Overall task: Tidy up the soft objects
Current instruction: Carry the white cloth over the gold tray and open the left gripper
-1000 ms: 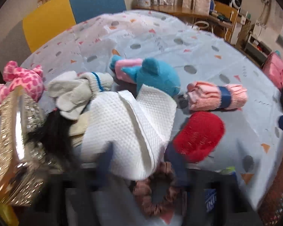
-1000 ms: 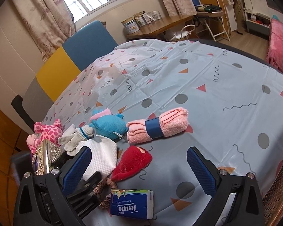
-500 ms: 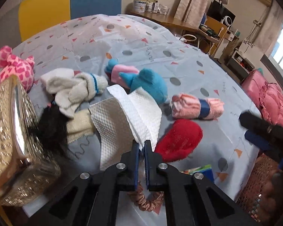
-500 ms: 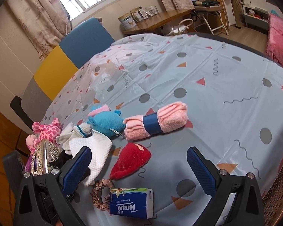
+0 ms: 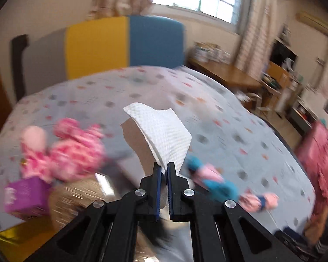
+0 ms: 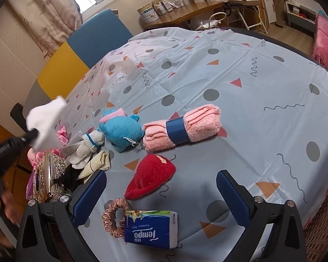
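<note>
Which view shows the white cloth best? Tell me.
Left wrist view: the white cloth fills the centre, sharp, pinched in the left claw. The right wrist view shows it small and blurred at the left edge.

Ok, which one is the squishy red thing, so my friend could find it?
Look at the table with the spotty blue cloth. Near its front edge, just in front of the rolled pink towel, lies the red thing. It is the only fuzzy, bright red lump there, roughly heart-shaped.
</note>
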`<state>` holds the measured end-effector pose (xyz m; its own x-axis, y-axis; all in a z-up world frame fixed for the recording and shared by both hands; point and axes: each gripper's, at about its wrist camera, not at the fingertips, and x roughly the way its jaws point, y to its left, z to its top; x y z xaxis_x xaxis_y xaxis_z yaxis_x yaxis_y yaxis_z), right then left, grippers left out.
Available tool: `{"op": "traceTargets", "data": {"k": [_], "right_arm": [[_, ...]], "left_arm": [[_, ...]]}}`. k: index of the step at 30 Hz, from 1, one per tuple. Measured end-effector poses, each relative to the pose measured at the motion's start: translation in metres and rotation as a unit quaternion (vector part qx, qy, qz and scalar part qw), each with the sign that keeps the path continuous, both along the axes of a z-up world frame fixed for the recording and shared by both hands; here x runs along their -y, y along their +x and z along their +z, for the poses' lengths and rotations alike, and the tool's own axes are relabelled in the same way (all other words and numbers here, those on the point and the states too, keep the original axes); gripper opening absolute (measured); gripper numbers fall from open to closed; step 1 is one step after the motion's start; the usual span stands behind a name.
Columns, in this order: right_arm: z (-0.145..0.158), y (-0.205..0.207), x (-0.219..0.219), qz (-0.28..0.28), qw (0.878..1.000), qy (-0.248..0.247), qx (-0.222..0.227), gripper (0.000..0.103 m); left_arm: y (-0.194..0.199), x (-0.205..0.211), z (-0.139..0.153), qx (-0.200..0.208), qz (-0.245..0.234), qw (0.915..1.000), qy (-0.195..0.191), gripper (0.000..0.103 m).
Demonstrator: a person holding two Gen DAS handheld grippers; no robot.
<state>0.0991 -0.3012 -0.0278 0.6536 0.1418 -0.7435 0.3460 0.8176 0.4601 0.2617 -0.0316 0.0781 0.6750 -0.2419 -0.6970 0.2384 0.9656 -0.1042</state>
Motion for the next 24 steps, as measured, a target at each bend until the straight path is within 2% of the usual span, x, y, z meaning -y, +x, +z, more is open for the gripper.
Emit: {"op": "traceTargets", "data": {"k": [5,11,14,18,24], "right_arm": [[-0.002,0.001,-0.003,0.006,1.0,-0.002,-0.005,0.103],[-0.003,0.003,-0.008,0.021,1.0,-0.004,-0.01,0.103],[-0.004,0.004,-0.011,0.027,1.0,-0.007,-0.013,0.103],[-0.007,0.007,-0.015,0.037,0.999,-0.01,-0.021,0.103],[-0.01,0.008,-0.018,0.045,0.998,-0.015,-0.032,0.103]], "left_arm": [[0.021,-0.085,0.012,0.007,0.089,0.996,0.001,0.005],[0.006,-0.172,0.006,0.008,0.159,0.987,0.019,0.005],[-0.009,-0.201,-0.002,0.004,0.182,0.983,0.027,0.005],[-0.039,-0.233,-0.015,-0.005,0.203,0.9791,0.015,0.005],[-0.09,-0.252,-0.031,-0.011,0.216,0.9762,-0.003,0.005]]}}
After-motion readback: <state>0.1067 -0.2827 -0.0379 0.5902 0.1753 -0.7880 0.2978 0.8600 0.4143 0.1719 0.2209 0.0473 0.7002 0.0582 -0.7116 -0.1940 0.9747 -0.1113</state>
